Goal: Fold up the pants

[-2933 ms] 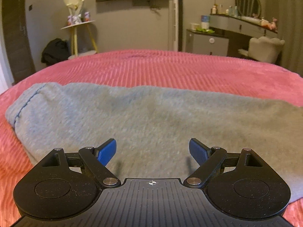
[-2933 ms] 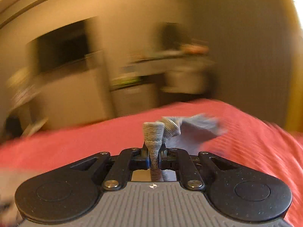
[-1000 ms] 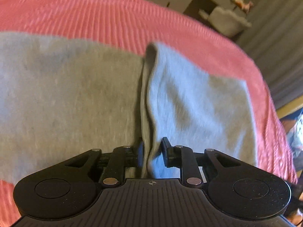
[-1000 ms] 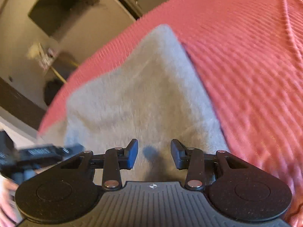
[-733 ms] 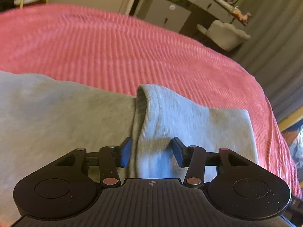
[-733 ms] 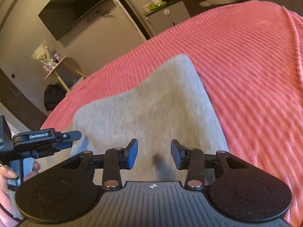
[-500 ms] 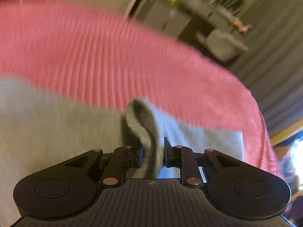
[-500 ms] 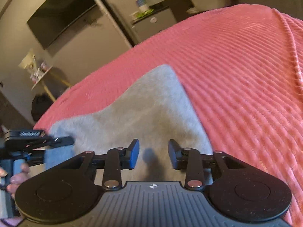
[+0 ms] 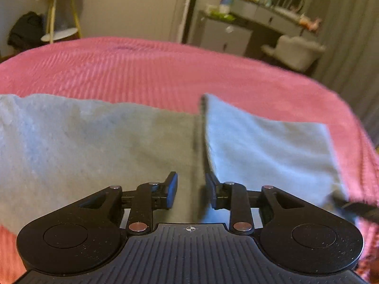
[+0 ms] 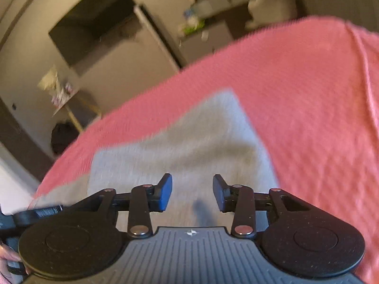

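Grey pants [image 9: 94, 142] lie across the pink bedspread [image 9: 165, 71]. Their right end is folded over as a lighter flap [image 9: 265, 146], whose edge runs down toward my left gripper [image 9: 191, 190]. That gripper hovers just above the cloth; its jaws are opening and nothing is pinched between them. In the right wrist view the folded end [image 10: 189, 142] lies flat under my right gripper [image 10: 191, 193], whose jaws are also opening with only cloth below them. The left gripper's body [image 10: 35, 213] and a hand [image 10: 7, 260] show at that view's lower left.
The bed's far edge drops off to a grey dresser [image 9: 225, 35], a pale chair [image 9: 296, 49] and a small shelf stand [image 9: 59, 11]. A dark wall screen [image 10: 94, 23] hangs behind. Bare bedspread [image 10: 308, 106] spreads right of the pants.
Half a second ago the left gripper was shut on the flap's raised edge; it has let go and drawn back, and the flap lies flat. The right gripper stays open and has tilted upward.
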A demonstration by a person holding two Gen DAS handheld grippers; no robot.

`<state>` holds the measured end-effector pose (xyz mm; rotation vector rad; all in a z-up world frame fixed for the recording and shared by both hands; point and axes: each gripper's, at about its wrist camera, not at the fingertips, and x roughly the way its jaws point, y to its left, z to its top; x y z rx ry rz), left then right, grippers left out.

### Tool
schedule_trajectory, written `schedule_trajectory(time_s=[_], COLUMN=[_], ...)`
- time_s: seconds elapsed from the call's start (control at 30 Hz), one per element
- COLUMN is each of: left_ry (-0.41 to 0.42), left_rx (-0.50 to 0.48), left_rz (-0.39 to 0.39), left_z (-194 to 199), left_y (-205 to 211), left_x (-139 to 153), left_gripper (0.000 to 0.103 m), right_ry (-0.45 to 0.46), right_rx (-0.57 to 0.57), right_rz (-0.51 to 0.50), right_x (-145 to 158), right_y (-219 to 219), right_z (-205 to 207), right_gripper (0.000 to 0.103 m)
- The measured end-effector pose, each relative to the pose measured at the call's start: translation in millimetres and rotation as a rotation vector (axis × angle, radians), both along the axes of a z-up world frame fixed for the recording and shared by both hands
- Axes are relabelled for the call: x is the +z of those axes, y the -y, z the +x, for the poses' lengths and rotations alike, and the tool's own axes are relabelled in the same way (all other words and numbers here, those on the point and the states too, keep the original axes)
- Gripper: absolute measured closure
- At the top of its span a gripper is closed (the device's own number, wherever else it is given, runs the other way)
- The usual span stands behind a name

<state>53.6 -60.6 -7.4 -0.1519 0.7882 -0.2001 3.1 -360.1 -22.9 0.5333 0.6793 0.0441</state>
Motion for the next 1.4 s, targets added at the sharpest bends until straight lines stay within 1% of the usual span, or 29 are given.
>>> schedule_trajectory(time_s=[0.03,0.07,0.1,0.17,0.2,0.23,0.3,0.37,0.4,0.47,0.5,0.53,0.63,0.67,0.77,0.83,0.9,1.0,1.07,1.13,1.2,1.27,1.3,1.33,1.37,1.4], left_ry=[0.008,0.006,-0.005,-0.046,-0.057,-0.070,-0.075,-0.086,-0.089,-0.090,-0.086,-0.083,-0.082,-0.087,-0.100,-0.105,-0.103,-0.094,-0.088,-0.087,-0.093,-0.099,-0.100,-0.099,-0.098,-0.095], left_rx=[-0.006,-0.027,-0.049,-0.042,-0.031,-0.020,-0.011,-0.001,0.002,0.000,-0.002,-0.006,-0.015,-0.016,-0.017,-0.018,-0.021,-0.025,-0.030,-0.031,-0.029,-0.028,-0.027,-0.027,-0.027,-0.027], left_rz=[-0.010,-0.013,-0.006,0.048,0.076,0.092,0.062,0.055,0.053,0.053,0.054,0.057,0.060,0.052,0.022,0.010,0.011,0.018,0.021,0.015,0.001,-0.011,-0.016,-0.019,-0.018,-0.014], left_z=[-5,-9,-12,-14,-18,-19,-25,-24,-21,-20,-23,-23,-21,-19,-17,-15,-14,-14,-14,-13,-11,-10,-10,-9,-9,-9], left_y=[5,11,16,24,25,23,13,8,6,8,8,7,9,8,2,0,0,1,2,1,-1,-4,-4,-5,-5,-4], left_x=[1,-1,-5,-17,-22,-27,-33,-30,-30,-29,-28,-28,-33,-34,-36,-36,-37,-38,-39,-40,-40,-40,-40,-40,-41,-41], left_gripper=[0.062,0.061,0.061,0.062,0.062,0.058,0.056,0.054,0.054,0.054,0.053,0.053,0.050,0.050,0.048,0.047,0.046,0.044,0.043,0.041,0.040,0.040,0.040,0.039,0.038,0.036], right_ry=[-0.067,-0.115,-0.121,-0.119,-0.126,-0.134,-0.139,-0.139,-0.135,-0.105,-0.080,-0.064,-0.061,-0.069,-0.132,-0.095,-0.076,-0.050,-0.058,-0.059,-0.039,-0.038,-0.044,-0.046,-0.044,-0.041], right_rx=[0.012,0.013,0.019,0.013,0.014,0.021,0.032,0.034,0.023,-0.011,-0.022,-0.020,0.048,0.075,0.134,0.147,0.135,0.109,0.092,0.075,0.062,0.052,0.063,0.093,0.136,0.188], right_rz=[-0.033,-0.072,-0.089,-0.106,-0.108,-0.108,-0.130,-0.148,-0.153,-0.173,-0.190,-0.205,-0.265,-0.290,-0.374,-0.456,-0.505,-0.530,-0.554,-0.563,-0.561,-0.519,-0.502,-0.490,-0.483,-0.480], right_x=[-7,-14,-18,-14,-13,-11,-9,-6,-3,6,12,15,18,13,-12,-14,-9,-7,-8,-9,-9,-8,-7,-6,-6,-6], right_y=[-5,-10,-14,-17,-17,-19,-26,-32,-31,-32,-33,-35,-47,-50,-61,-71,-79,-81,-79,-75,-71,-65,-66,-66,-66,-67], right_z=[1,1,0,-1,-1,0,-2,-7,-9,-9,-6,-2,21,30,60,73,92,118,136,148,150,144,139,128,116,103], right_gripper=[0.063,0.063,0.063,0.060,0.055,0.051,0.051,0.051,0.054,0.054,0.056,0.058,0.058,0.058,0.058,0.058,0.058,0.058,0.058,0.058,0.057,0.054,0.050,0.047,0.039,0.034])
